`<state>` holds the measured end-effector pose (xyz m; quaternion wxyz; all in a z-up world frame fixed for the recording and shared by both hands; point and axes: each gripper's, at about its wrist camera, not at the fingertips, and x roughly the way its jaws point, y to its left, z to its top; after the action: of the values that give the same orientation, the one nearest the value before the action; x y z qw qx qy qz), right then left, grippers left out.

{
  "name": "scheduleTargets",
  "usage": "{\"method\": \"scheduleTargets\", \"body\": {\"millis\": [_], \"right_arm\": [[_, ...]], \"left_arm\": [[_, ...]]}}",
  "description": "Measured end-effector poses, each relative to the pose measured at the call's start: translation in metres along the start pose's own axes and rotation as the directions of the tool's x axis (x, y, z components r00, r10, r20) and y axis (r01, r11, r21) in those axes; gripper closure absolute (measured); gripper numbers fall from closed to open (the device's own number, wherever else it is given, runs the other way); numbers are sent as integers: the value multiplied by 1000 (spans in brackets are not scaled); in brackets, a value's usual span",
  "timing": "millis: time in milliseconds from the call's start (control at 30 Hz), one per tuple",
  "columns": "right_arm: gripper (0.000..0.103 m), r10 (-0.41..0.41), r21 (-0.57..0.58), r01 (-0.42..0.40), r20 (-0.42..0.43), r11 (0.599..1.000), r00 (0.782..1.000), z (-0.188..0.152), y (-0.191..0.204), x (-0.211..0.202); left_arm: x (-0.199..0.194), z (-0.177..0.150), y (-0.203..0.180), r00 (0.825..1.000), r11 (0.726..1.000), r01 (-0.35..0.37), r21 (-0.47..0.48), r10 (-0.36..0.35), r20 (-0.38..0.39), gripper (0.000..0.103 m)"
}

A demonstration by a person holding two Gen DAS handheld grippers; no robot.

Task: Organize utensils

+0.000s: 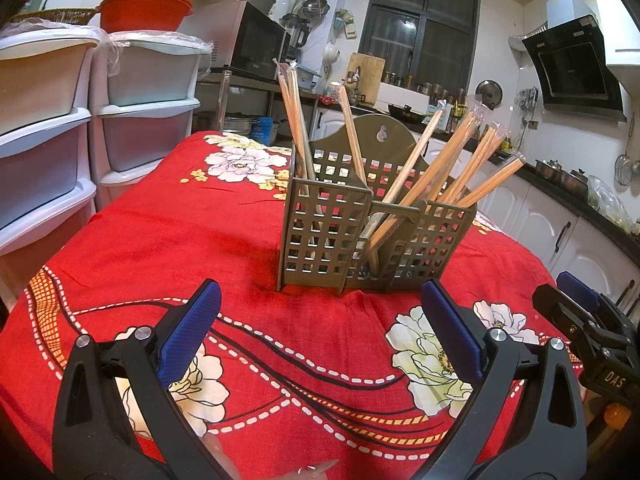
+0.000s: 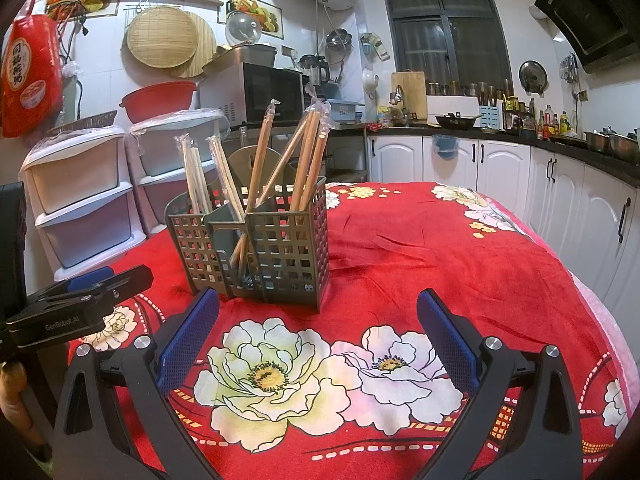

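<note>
Red floral tablecloth covers a table in a crowded home kitchen. Above it, the left gripper holds its blue-padded fingers spread wide with nothing between them; the right gripper is likewise parted and empty. Just beyond both stands a grey lattice utensil holder, upright on the cloth, its compartments bristling with plastic-wrapped wooden chopsticks leaning outward. White plastic drawer units rise behind.

The red floral tablecloth lies bare from the table's near edge up to the utensil holder, the only obstacle on it. Wrapped chopsticks fan outward above its rim, crowding access from overhead.
</note>
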<state>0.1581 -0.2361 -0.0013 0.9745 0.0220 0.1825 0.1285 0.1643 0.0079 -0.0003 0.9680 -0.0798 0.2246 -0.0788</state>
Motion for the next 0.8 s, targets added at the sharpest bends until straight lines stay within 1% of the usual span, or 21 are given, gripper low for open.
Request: {"method": "scheduleTargets", "body": {"millis": [400,600,767,800], "right_arm": [[7,-1,-1,1,-1,1000,1000,0,0,0],[7,-7,-5,7,-5,1000,1000,0,0,-1],[7,-18,-10,18,-8,1000,1000,0,1,-2],[7,-20,-11,20,-10,1000,1000,1,1,-2]], "left_arm": [[1,-2,3,1000,1000,7,-3,-7,-9,12],[4,-3,6,999,999,18,-30,-19,-27,12],[7,-2,10,999,998,10,-55,-12,-45,12],[7,-2,10,998,998,21,-58,-24,-52,12]]}}
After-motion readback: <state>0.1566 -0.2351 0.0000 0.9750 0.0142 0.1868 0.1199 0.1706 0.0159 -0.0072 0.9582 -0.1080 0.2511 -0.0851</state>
